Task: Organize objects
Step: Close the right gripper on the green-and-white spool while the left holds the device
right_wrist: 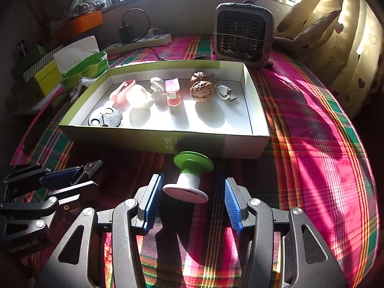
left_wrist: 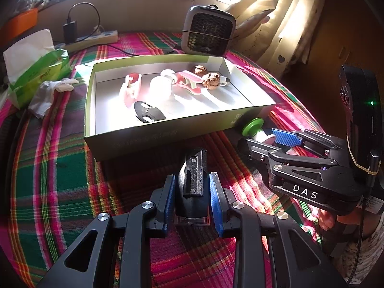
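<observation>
Left tool pinches a stiff black clip short of the box; right tool, spread, flanks the green-capped stamp, probably light, rigid, best held at its white barrel.

My left gripper sits low and level, its 2 blue-padded jaws closed tight on a black object that fills the gap between them. My right gripper is spread wide, its 2 jaws standing apart with neither pad touching anything. In the left wrist view it lies off to the right, angled inward, and fingers of my hand show beneath its body.
</observation>
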